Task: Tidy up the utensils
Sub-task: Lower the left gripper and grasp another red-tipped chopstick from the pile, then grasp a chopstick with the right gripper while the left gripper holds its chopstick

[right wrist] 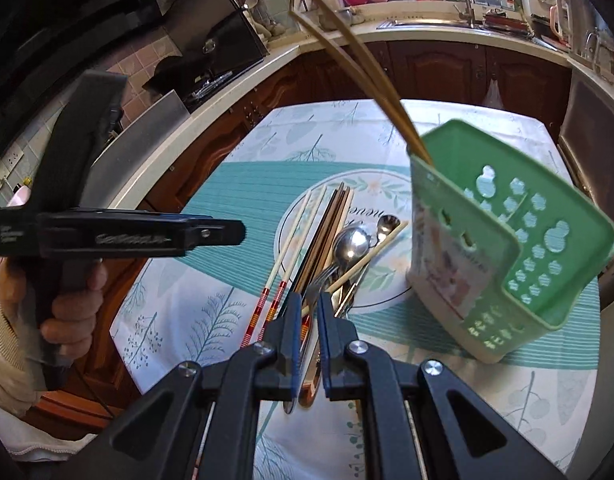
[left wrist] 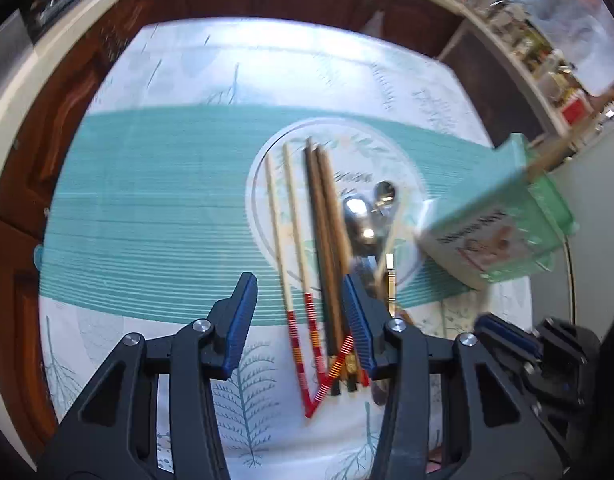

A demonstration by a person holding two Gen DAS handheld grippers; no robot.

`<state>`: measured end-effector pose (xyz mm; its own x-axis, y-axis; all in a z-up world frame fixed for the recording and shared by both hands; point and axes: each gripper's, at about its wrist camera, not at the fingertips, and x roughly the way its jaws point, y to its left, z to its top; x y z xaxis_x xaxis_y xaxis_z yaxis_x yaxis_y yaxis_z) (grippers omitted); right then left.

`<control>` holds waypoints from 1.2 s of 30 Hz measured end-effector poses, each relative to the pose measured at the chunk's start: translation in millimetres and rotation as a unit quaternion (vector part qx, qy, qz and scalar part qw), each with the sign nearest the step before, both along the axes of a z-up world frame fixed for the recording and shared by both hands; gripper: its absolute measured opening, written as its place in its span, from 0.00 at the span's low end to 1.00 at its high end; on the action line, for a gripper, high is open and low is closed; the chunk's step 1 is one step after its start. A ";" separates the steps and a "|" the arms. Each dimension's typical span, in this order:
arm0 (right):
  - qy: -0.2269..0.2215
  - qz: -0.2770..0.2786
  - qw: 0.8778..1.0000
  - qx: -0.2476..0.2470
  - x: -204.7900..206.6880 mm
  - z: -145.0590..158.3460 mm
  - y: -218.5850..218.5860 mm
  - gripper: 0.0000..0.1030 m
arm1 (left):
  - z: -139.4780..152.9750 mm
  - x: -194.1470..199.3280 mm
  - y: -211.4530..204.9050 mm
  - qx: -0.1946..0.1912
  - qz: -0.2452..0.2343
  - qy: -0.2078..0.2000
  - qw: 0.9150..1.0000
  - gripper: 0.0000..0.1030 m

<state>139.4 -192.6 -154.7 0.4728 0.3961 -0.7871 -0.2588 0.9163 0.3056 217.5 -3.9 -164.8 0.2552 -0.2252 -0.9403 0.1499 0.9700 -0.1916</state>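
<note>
The utensils lie in a loose bundle on a round plate (right wrist: 377, 300) near the middle of the bench (right wrist: 179, 312), which is covered by a pale leaf-print cloth with a teal striped mat (left wrist: 155, 216) under the plate. Two pale chopsticks with red-banded handles (left wrist: 295, 276) lie side by side on the bundle's left, their handle ends reaching off the plate toward the bench's near edge. Just beside them are several dark brown chopsticks (left wrist: 327, 240), then two metal spoons (right wrist: 351, 242) with their bowls toward the far edge, and one more pale chopstick (right wrist: 371, 254) lying slantwise across the spoons. A metal fork (right wrist: 319, 276) shows among the handles.

The right hand-held gripper (right wrist: 307, 312) hangs over the near ends of the bundle. Its blue-padded jaws stand only a narrow gap apart with handle ends showing in the gap; whether the pads press on any of them cannot be told.

The left hand-held gripper (left wrist: 299, 312) points steeply down over the red-banded handles, its jaws spread wide and empty, the handles showing below between them. In the right wrist view it appears side-on at the left, gripped by a hand (right wrist: 67, 300) in a cream sleeve.

A green perforated utensil basket (right wrist: 519, 240) stands tilted near the bench's right edge, just beside the plate, with two long brown chopsticks (right wrist: 359, 60) sticking up from it. Kitchen counters with dark wooden cabinet doors surround the bench.
</note>
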 end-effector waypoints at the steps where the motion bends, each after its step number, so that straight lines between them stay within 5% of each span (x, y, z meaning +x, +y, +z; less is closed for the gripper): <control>1: 0.005 -0.001 1.000 0.000 1.0 -2.4 1.8 0.08 | -12.2 8.0 1.6 0.005 0.007 0.019 1.000 0.33; 3: 0.015 -0.003 1.000 0.004 3.0 -6.4 2.5 0.08 | -30.7 20.1 1.3 0.018 0.013 0.046 0.999 0.25; 7: 0.027 -0.003 1.000 0.012 4.2 -12.2 4.0 0.08 | -52.5 34.5 -7.3 0.040 0.002 0.076 0.996 0.24; 23: 0.046 -0.002 0.998 0.030 4.3 -25.0 -1.6 0.08 | -77.2 44.2 -57.2 0.124 -0.036 0.112 0.985 0.16; 27: 0.051 -0.003 0.998 0.032 3.2 -27.9 -2.6 0.08 | -79.4 41.5 -66.0 0.122 -0.039 0.128 0.983 0.04; 36: 0.067 0.017 0.997 0.019 5.2 -33.9 8.0 0.08 | -78.7 24.7 -39.4 0.090 -0.007 0.140 0.986 0.03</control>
